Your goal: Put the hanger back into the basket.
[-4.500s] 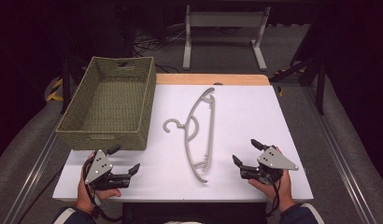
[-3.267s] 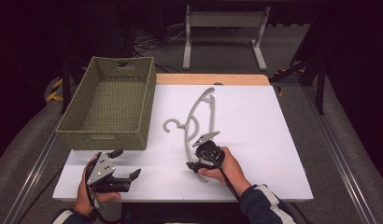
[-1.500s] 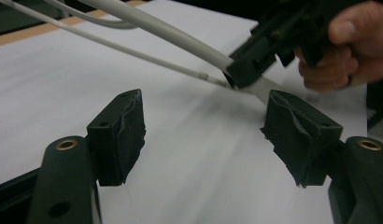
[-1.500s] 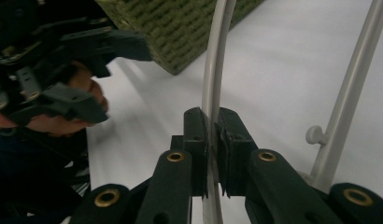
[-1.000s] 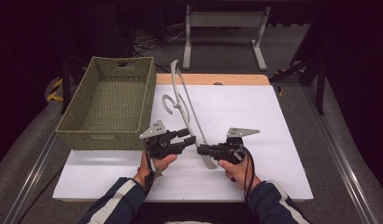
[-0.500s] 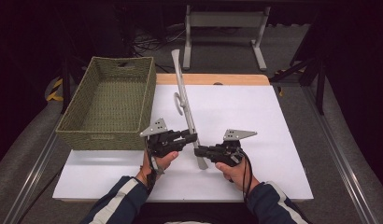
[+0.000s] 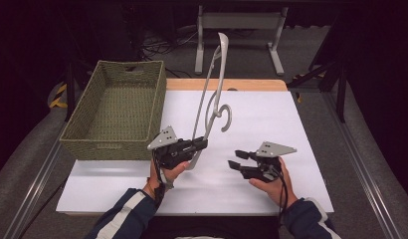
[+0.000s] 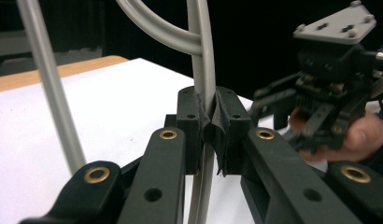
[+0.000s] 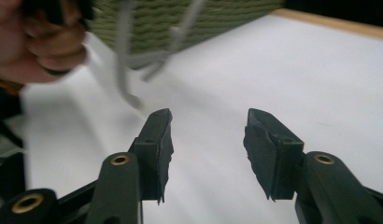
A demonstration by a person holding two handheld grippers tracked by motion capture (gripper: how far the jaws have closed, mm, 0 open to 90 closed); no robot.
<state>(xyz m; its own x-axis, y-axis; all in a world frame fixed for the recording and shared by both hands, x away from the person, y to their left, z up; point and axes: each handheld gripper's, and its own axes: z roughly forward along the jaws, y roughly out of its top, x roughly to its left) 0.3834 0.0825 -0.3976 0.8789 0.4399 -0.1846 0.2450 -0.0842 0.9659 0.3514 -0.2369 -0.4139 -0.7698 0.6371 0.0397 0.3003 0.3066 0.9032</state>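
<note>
A white bench (image 7: 271, 124) held a basket (image 7: 115, 107) at left. The left gripper (image 7: 199, 145) raised a hanger (image 7: 215, 89) upright. Left gripper view: fingers (image 8: 189, 116) pinched its bar. Right gripper view: right gripper (image 9: 208, 140), fingers wide, empty.

The right gripper (image 9: 208, 144) holds its two black jaws wide apart over the white table top (image 9: 297, 65), with nothing between them. Further off, blurred, a hand (image 9: 35, 51), a grey plastic hanger (image 9: 126, 70) and a green woven basket (image 9: 217, 14).
</note>
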